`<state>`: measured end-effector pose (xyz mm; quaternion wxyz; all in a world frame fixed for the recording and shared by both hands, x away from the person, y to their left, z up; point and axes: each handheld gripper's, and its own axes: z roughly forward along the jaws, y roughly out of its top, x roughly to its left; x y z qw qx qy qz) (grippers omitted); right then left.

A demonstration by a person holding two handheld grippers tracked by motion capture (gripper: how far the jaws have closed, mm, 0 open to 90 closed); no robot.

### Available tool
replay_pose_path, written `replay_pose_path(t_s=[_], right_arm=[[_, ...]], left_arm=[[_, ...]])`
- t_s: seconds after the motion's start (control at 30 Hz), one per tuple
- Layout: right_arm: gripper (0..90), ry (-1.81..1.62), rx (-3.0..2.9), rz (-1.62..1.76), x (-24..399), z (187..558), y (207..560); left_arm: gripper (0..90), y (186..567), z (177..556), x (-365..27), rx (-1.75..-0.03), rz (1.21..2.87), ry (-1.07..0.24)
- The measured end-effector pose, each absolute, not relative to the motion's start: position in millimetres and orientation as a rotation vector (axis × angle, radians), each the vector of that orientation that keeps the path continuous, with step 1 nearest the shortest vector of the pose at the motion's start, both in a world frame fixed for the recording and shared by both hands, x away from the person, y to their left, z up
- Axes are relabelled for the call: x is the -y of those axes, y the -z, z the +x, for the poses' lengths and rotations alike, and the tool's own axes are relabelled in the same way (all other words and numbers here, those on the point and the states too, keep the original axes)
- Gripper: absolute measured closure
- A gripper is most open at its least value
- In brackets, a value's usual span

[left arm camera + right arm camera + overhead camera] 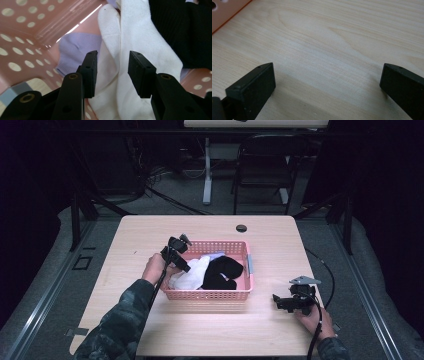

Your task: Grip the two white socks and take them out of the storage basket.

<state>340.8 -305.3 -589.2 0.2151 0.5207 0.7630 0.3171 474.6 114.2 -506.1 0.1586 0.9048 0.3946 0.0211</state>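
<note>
A pink perforated basket point(210, 295) sits mid-table and holds a white sock point(190, 277), a black sock point(222, 270) and a bit of lilac cloth. My left gripper point(182, 265) dips into the basket's left end. In the left gripper view its jaws point(112, 72) stand partly apart astride a fold of the white sock point(140, 37), and I see no pad pressing on it. A lilac sock point(75, 47) lies to the left and the black sock point(175, 27) at upper right. My right gripper point(279, 301) rests low at the table's right, and its jaws point(327, 85) are wide open over bare wood.
The basket's wall point(22, 32) rises close on the left of my left gripper. A corner of the basket point(222, 12) shows in the right gripper view. A round cable hole point(241, 228) lies behind the basket. A chair point(265, 165) stands beyond the table.
</note>
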Motion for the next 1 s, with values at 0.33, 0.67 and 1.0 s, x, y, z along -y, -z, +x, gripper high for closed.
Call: replay_pose_path(t_s=[0.33,0.67,1.0], right_arm=[[0.0,-0.879,-2.116,1.444,305.3,340.8,589.2],[0.0,-0.880,-2.115,1.444,305.3,340.8,589.2],[0.0,-0.880,-2.115,1.444,305.3,340.8,589.2]], left_arm=[[80.1,512.7,477.1,-113.6,-1.125,2.600,-0.018],[88.0,501.4,472.5,-117.0,-1.079,2.587,-0.055],[88.1,472.6,460.9,-121.5,-1.019,2.531,-0.127]])
